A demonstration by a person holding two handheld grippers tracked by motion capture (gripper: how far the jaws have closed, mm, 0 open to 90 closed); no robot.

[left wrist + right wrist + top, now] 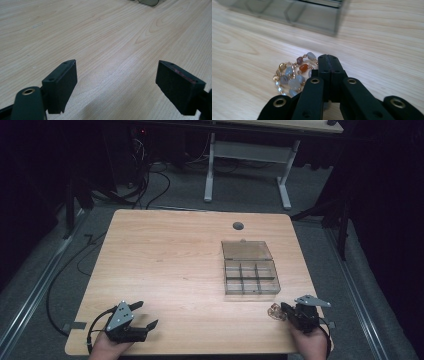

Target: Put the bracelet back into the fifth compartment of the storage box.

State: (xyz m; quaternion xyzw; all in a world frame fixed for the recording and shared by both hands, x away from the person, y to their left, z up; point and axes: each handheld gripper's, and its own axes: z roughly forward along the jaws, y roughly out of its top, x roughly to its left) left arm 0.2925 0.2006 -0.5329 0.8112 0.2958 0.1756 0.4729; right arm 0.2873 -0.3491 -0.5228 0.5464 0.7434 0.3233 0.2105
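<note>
A beaded bracelet [293, 75] of grey, orange and mauve stones on gold links lies bunched near the worktop's [170, 265] near right corner, partly hidden behind the right gripper [329, 65], jaws clenched, seemingly on it. The open clear compartment box [250, 277] looks empty. The left gripper [116, 80] is released.
</note>
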